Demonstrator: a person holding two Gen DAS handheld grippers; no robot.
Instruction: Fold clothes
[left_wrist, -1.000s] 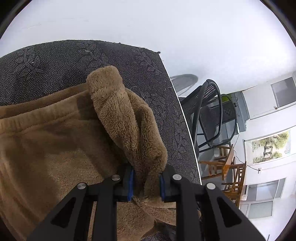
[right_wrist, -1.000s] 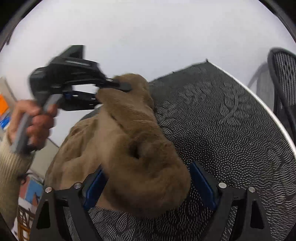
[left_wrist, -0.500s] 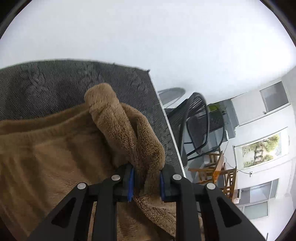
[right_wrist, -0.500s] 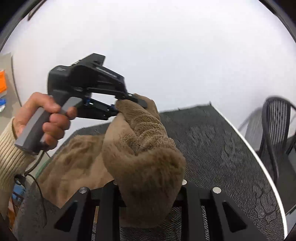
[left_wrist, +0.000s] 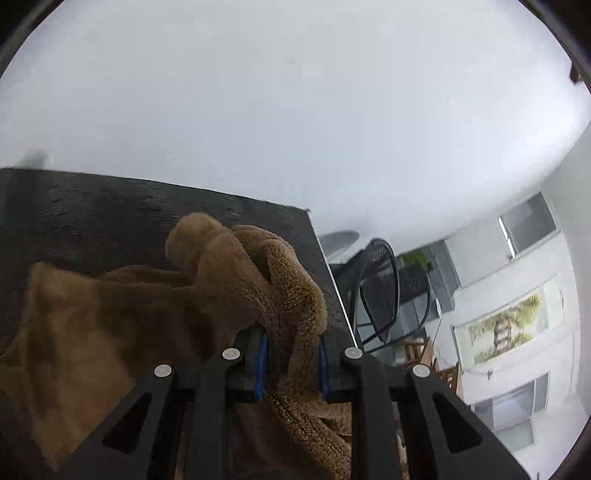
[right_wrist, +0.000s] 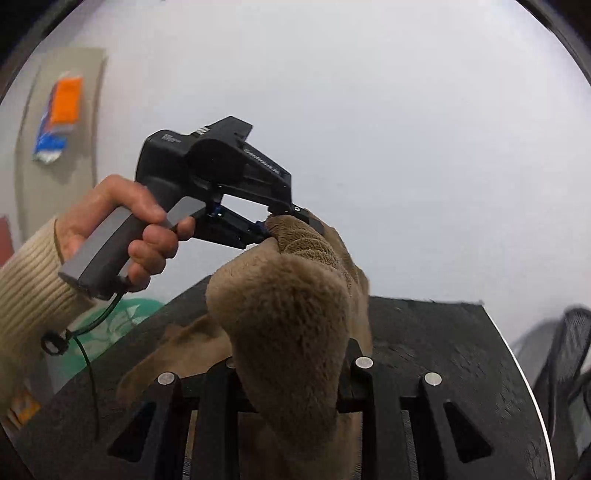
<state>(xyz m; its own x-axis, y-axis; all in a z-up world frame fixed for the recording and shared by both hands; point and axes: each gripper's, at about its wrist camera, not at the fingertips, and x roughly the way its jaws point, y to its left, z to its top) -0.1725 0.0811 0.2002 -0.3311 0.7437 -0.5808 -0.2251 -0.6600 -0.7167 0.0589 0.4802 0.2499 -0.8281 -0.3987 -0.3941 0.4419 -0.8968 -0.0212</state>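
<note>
A brown fleece garment (left_wrist: 110, 332) hangs lifted above the dark patterned table (left_wrist: 110, 214). My left gripper (left_wrist: 291, 365) is shut on a bunched fold of it; the fleece bulges up between the blue-edged pads. In the right wrist view the same garment (right_wrist: 288, 332) fills the middle, and my right gripper (right_wrist: 291, 380) is shut on a thick roll of it, the pads hidden by pile. The left gripper (right_wrist: 284, 221), held by a hand (right_wrist: 122, 229) in a cream sleeve, pinches the garment's far top edge. The fabric stretches between both grips.
A white wall fills the background. A black mesh chair (left_wrist: 380, 288) stands past the table's right edge (left_wrist: 340, 314), with wooden chairs and a framed picture (left_wrist: 513, 321) beyond. A green patterned thing (right_wrist: 122, 321) lies beyond the table's left side.
Both grippers rose and carried the garment up off the table. The right gripper, open around the fleece a second ago, closed on it. More wall and less table show now.
</note>
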